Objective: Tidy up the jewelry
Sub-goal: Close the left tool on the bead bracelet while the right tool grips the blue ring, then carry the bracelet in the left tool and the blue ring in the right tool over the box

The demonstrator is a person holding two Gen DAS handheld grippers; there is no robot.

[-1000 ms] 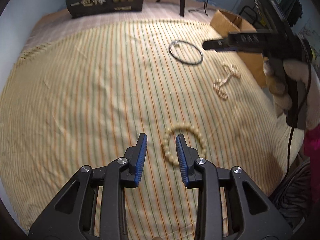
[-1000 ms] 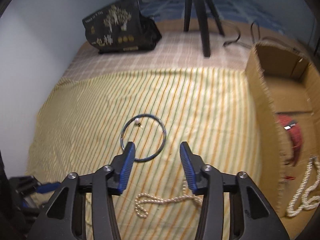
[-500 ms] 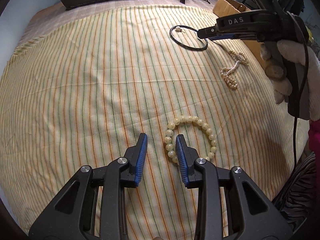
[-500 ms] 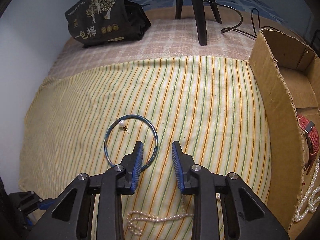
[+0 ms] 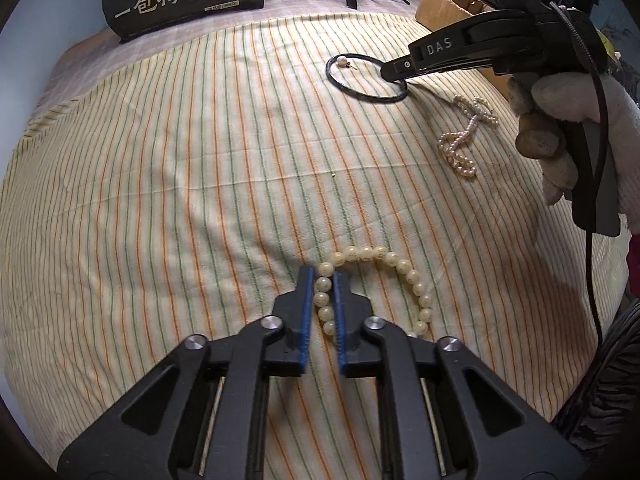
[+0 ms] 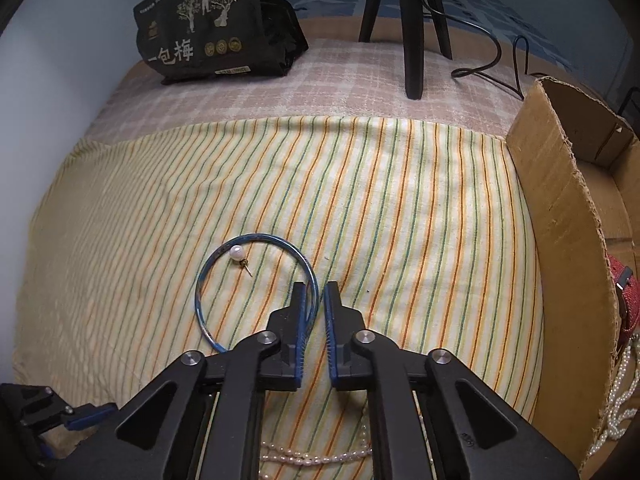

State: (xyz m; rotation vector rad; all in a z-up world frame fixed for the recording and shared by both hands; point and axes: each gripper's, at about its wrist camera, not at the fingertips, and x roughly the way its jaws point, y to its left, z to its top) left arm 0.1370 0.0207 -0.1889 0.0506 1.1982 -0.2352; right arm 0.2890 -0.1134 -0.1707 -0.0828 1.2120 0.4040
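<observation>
A cream bead bracelet (image 5: 404, 274) lies on the striped cloth (image 5: 180, 168). My left gripper (image 5: 323, 280) is shut on its left side, several beads between the blue pads. A blue bangle (image 6: 208, 280) lies further back, also seen in the left wrist view (image 5: 362, 94). A pearl earring (image 6: 237, 254) lies inside it. My right gripper (image 6: 315, 294) is closed on the bangle's right rim. A pink pearl strand (image 5: 464, 136) lies to the right, partly under my right gripper (image 6: 316, 458).
An open cardboard box (image 6: 568, 216) stands at the right edge, with a red strap (image 6: 622, 300) and a white pearl strand (image 6: 620, 396) inside. A black bag (image 6: 216, 28) and tripod legs (image 6: 412, 32) stand at the back.
Both grippers moved forward and down and closed: the left onto the bead bracelet, the right onto the bangle's rim.
</observation>
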